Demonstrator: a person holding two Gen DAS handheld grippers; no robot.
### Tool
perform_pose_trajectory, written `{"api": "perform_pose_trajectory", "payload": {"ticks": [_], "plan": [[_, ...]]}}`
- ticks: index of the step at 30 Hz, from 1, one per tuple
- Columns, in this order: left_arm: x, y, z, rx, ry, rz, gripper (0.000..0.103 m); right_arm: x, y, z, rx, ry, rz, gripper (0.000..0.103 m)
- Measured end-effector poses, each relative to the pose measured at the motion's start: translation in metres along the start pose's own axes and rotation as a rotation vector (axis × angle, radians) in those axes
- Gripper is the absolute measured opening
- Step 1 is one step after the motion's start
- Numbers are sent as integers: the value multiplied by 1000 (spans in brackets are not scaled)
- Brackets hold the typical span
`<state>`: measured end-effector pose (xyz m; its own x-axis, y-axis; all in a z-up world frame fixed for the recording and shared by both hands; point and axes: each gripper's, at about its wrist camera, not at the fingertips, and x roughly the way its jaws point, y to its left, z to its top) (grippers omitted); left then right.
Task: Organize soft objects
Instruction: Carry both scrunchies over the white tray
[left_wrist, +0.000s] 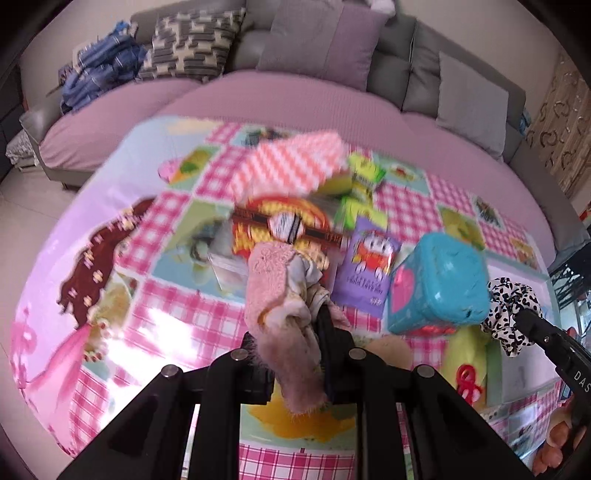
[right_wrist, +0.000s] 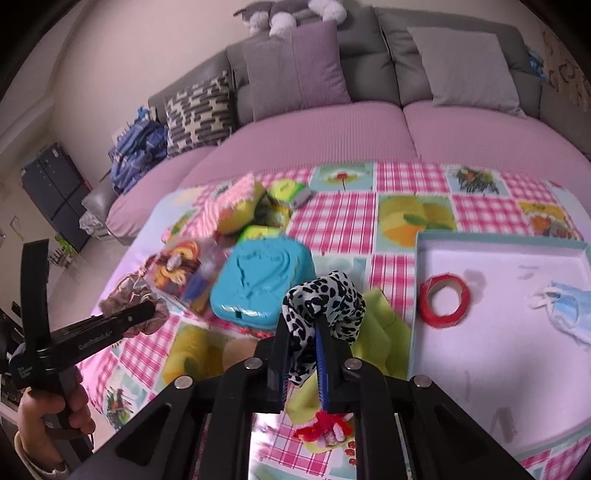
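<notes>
My left gripper (left_wrist: 295, 328) is shut on a fuzzy pink scrunchie (left_wrist: 271, 284) and holds it above the checked cloth; it also shows in the right wrist view (right_wrist: 135, 304). My right gripper (right_wrist: 312, 332) is shut on a black-and-white leopard scrunchie (right_wrist: 325, 299), which also shows in the left wrist view (left_wrist: 511, 314). A white tray (right_wrist: 517, 369) lies at the right with a red tape roll (right_wrist: 445, 301) and a blue face mask (right_wrist: 565, 314) in it.
A teal box (right_wrist: 262, 280) sits mid-cloth, with a purple packet (left_wrist: 369, 269), an orange packet (right_wrist: 177, 269), a pink checked sponge (left_wrist: 291, 166) and green items (left_wrist: 364, 177) behind. A yellow-green cloth (right_wrist: 384, 332) lies below my right gripper. Sofa cushions (right_wrist: 295, 66) stand behind.
</notes>
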<state>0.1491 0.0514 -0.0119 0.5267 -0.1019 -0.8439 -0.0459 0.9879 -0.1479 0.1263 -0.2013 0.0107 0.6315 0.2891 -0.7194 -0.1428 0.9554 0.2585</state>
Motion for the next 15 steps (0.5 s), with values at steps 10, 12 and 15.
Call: {"api": "perform_pose_trajectory", "payload": {"ticks": [10, 12, 15], "plan": [[-45, -20, 10, 45, -138, -2, 20, -33, -3, 9, 16, -90, 4, 13], [-49, -29, 10, 66, -149, -10, 20, -35, -9, 9, 28, -91, -17, 13], [-52, -46, 12, 107, -155, -15, 20, -41, -20, 11, 45, -110, -54, 13]]}}
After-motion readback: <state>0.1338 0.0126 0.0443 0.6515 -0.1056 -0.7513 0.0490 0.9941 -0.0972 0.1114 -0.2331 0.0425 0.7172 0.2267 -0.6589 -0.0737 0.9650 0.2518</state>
